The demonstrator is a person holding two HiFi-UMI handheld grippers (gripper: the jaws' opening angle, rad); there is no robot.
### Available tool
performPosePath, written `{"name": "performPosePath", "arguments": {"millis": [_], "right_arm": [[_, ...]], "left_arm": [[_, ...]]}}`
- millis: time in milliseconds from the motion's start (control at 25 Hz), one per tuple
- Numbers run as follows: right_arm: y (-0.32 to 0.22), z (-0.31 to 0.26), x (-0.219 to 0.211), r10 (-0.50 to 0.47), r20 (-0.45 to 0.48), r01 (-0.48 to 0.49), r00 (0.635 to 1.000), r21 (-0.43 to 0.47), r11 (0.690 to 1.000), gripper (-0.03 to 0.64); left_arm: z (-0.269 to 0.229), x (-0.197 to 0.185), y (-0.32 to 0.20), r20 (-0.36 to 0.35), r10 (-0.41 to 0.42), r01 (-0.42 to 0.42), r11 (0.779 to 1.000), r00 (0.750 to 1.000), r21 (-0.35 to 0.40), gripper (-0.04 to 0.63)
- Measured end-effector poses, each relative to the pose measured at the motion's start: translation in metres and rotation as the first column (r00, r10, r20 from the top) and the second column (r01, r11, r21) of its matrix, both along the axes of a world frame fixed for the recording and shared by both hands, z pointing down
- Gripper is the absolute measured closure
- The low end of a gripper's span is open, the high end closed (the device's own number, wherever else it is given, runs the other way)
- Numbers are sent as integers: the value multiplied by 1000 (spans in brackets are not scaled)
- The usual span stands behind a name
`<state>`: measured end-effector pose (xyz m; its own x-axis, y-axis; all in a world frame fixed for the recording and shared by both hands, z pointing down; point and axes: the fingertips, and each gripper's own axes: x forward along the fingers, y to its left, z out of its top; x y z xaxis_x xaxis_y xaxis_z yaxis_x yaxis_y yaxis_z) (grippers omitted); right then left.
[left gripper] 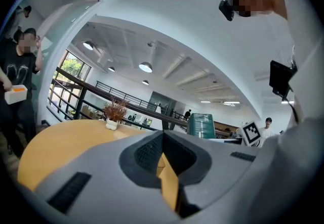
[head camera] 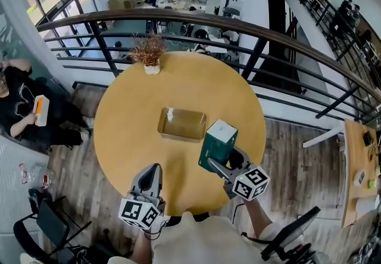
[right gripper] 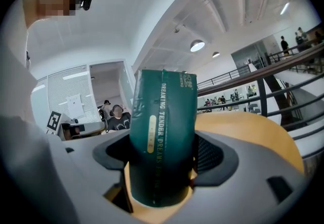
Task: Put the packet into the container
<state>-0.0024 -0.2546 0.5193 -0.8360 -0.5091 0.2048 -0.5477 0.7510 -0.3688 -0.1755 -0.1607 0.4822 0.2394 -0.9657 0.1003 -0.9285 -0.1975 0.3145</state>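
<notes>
Yellow wood is filling the middle of the head view, where a round table [head camera: 125, 120] is carrying everything. A shallow rectangular container [head camera: 181, 124] is lying just above the frame's centre, open and with nothing inside. A dark green packet [head camera: 217, 140] is standing upright just to its lower right. From this angle the packet's corner is overlapping the container's right end, and I cannot tell whether it is over the rim or beside it. The right gripper [head camera: 223, 160] is clamping the packet's lower part between its jaws. The left gripper [head camera: 152, 174] is hanging at the lower centre-left near the table's edge, jaws drawn together on nothing. A small potted dry plant [head camera: 149, 54] is sitting at the table's top edge, well apart.

As I judge it, the packet is being carried to the container. The step is calling for moving it up-left until it is fully over the opening. The container is looking too shallow for it to stand, so it is better tipped flat and lowered to the bottom before the jaws part. The left gripper is sitting close enough to steady the container should it slide.
</notes>
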Motion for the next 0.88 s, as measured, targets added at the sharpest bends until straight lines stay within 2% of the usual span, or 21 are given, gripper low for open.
{"name": "performPosePath", "arguments": {"millis": [280,600,760,880], "right_arm": [[-22,21,-19,-86,-127,84,988,-15,996,249],[-68,37,-34,-137,-216,134,967,-28,991,249],[-99,34,-49,-200,-339,214,920,7,977,249],[-114,38,-69,-272,-454,313,849,17,950,250]], "left_arm": [[18,0,-9,-37,2,-4,999,999,-54,591],[32,-4,0,-70,-38,31,995,997,-98,591],[34,-7,3,-75,-54,46,993,996,-111,591],[34,-9,4,-77,-62,53,992,995,-113,591]]}}
